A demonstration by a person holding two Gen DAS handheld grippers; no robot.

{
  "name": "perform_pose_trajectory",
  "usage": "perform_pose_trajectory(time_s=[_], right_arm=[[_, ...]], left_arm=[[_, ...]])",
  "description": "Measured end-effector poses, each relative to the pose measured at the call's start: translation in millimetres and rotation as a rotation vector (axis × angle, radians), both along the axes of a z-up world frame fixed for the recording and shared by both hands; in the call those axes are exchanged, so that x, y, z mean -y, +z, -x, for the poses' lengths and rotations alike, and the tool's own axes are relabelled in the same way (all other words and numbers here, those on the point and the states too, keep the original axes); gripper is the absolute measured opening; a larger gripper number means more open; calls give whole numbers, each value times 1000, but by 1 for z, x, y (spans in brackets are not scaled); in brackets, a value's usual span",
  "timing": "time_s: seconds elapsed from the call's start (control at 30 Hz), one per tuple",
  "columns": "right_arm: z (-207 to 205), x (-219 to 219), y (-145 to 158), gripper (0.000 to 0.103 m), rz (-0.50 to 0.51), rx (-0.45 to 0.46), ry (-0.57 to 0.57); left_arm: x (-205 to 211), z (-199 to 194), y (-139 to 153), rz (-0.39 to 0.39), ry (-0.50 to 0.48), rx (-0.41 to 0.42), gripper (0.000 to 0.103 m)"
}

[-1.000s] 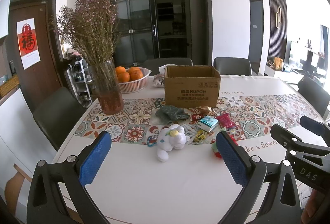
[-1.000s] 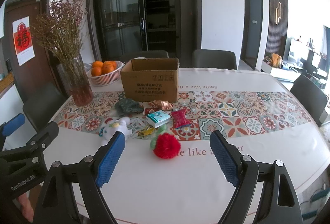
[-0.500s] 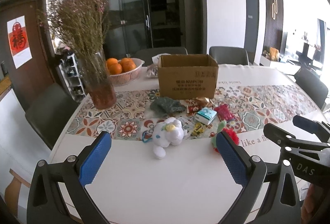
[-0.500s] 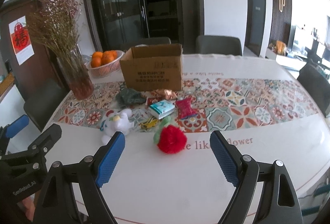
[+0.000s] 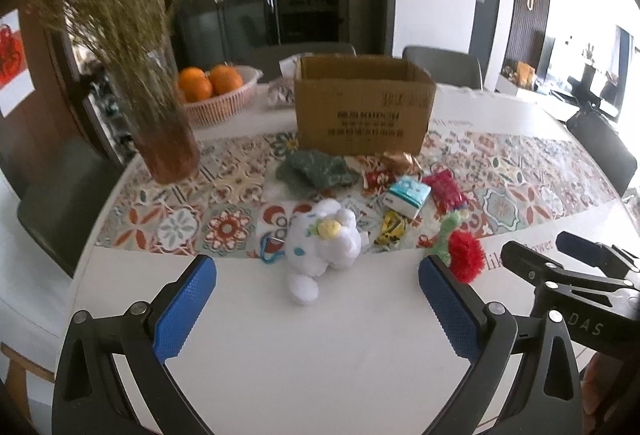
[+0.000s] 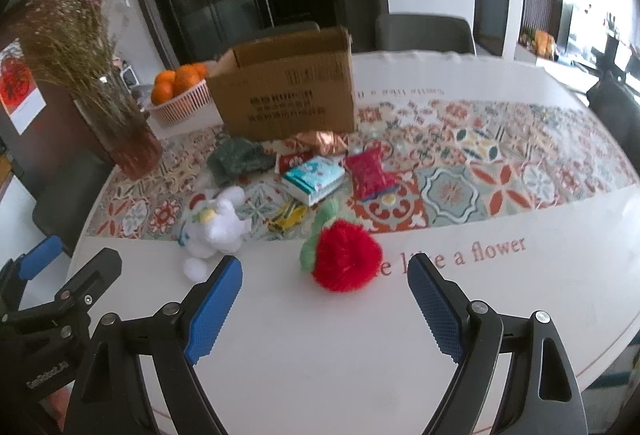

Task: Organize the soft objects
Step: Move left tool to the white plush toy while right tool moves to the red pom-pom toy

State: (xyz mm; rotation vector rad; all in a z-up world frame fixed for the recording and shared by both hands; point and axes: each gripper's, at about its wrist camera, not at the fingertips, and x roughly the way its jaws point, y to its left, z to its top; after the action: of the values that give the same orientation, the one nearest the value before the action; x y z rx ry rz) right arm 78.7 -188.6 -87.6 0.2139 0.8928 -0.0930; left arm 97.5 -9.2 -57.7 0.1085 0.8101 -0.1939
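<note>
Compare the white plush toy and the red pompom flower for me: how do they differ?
The white plush toy is white with a yellow spot and a blue clip; the red pompom flower is red with a green stem. The toy lies before the open left gripper, the flower before the open right gripper. Both lie loose on the table.

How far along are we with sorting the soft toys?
Done: nothing visibly; whether the cardboard box holds anything cannot be seen. In hand: nothing. The left gripper is open before the white plush, the right gripper open before the red pompom. Left: both, plus the green cloth.
</note>
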Motion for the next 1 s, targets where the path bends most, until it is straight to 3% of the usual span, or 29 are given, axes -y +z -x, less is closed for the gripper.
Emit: perform_pose_trajectory(time_s=[0.47,1.0], right_arm=[[-60,9,-61,86,-114,-228,-122],[-95,15,-109,86,-60,-331,-232]], left_arm=[[9,-81,-51,-36,-76,-182,103],[22,-139,-113,-85,-135,-317,103]])
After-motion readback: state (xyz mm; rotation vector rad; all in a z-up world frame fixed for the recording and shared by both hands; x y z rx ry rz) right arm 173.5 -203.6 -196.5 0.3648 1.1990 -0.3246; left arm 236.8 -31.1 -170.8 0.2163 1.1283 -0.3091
